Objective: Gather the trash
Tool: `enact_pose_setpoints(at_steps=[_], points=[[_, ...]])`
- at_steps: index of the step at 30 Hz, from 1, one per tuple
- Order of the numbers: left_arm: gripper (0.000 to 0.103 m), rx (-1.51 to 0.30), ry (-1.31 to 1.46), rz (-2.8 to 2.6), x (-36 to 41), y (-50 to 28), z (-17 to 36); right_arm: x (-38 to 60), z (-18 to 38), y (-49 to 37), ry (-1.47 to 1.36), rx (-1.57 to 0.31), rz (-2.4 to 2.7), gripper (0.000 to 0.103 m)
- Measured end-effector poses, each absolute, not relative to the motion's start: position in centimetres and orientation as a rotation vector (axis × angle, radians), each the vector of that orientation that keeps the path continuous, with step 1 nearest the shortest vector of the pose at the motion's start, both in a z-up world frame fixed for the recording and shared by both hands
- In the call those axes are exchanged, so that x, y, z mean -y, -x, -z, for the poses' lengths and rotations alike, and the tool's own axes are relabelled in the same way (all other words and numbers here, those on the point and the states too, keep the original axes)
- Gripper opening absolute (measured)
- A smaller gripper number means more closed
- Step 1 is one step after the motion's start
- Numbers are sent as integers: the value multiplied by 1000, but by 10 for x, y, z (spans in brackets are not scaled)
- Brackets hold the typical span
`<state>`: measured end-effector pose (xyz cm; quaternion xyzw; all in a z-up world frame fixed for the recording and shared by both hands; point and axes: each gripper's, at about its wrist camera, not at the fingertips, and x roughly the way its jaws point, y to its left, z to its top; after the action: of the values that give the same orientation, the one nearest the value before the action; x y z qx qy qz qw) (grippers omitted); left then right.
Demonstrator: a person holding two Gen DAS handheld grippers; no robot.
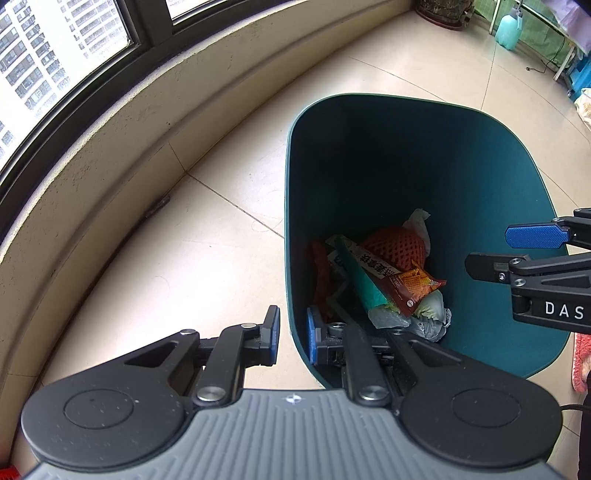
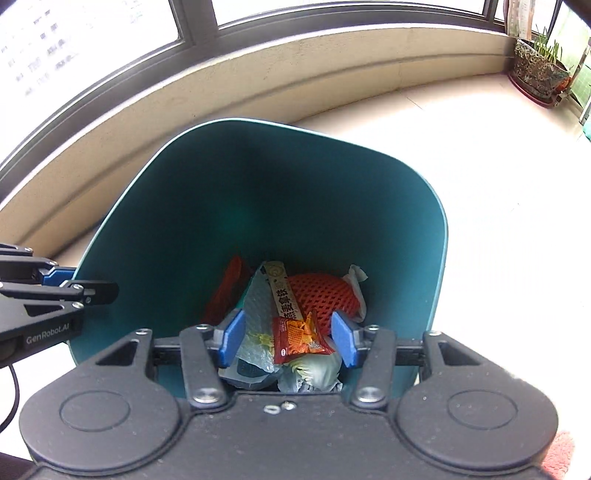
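Observation:
A dark teal trash bin [image 1: 406,98] stands on the tiled floor, tilted toward me. At its bottom lie an orange foam net [image 1: 395,247], a long printed packet [image 1: 365,266], a red-orange snack wrapper [image 1: 417,286] and crumpled paper and plastic. My left gripper [image 1: 293,332] is shut on the bin's near rim, one blue pad outside the wall and one inside. My right gripper [image 2: 288,338] hovers over the bin's mouth [image 2: 258,122], open. Nothing sits between its blue pads, and the wrapper [image 2: 299,336] and net [image 2: 325,295] lie far below. It enters the left wrist view from the right [image 1: 489,251].
A low beige wall [image 1: 110,158] under dark-framed windows curves along the left and far side. A potted plant [image 2: 535,70] stands in the far corner beside a pale teal jug [image 1: 509,29]. A pink slipper [image 1: 580,362] lies right of the bin.

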<state>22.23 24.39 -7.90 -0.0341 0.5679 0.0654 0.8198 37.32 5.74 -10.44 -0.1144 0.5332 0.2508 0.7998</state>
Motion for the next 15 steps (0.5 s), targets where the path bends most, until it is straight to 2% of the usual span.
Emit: enact_pose_setpoints(at_steps=[6,15], points=[[14,-1188,51,-119,-241,-213,69,-38,81,-357,159,-1075,-543,55],[15,-1072,10,-84,-231,-186,26,-19,48,-310,111,-949,-544,64]])
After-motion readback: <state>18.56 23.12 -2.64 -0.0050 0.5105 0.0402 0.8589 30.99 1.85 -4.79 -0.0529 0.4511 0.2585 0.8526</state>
